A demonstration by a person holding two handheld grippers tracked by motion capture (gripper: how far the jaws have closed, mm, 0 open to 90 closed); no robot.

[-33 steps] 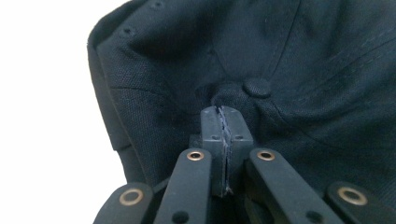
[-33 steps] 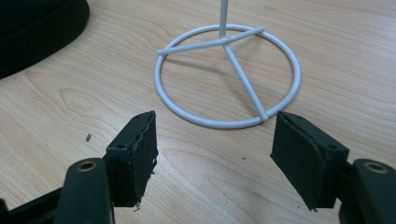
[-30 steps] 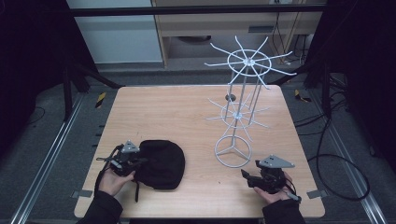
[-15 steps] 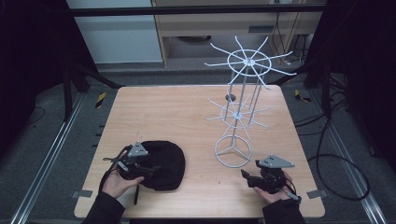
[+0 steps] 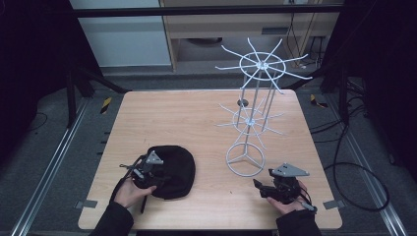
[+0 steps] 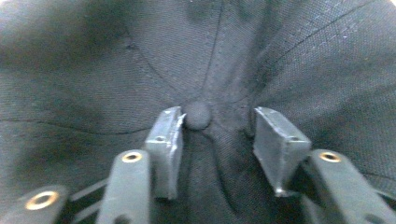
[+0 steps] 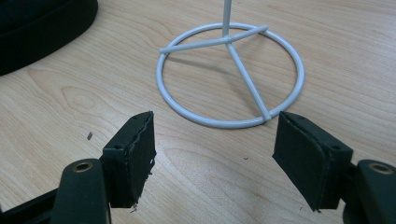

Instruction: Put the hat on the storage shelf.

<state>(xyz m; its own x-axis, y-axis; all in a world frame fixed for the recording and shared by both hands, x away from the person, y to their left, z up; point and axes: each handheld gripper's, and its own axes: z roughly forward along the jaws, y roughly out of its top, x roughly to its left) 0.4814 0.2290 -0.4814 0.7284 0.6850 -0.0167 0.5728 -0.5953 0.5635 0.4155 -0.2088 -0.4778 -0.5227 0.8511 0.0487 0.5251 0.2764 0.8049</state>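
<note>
A black cap (image 5: 177, 164) lies on the wooden table (image 5: 187, 118) at the front left. My left gripper (image 5: 158, 178) reaches onto its crown from the left. In the left gripper view the cap's fabric (image 6: 93, 70) lies under my left gripper (image 6: 217, 128), and the top button (image 6: 197, 115) sits just beside the left pad. The jaws have just been closing, and a fold of cap cloth lies between the pads, which still stand apart. My right gripper (image 5: 258, 187) rests open at the front right, its jaws (image 7: 212, 154) bare, facing the ring base of the white wire stand (image 7: 229, 74).
The white wire stand (image 5: 245, 160) rises at the table's right of centre with two spoked tiers (image 5: 263, 64). Bare wood lies between the cap and the stand's base. Dark floor and cables surround the table.
My left gripper has moved right from the cap's left edge onto its crown. The right gripper has stayed where it was.
</note>
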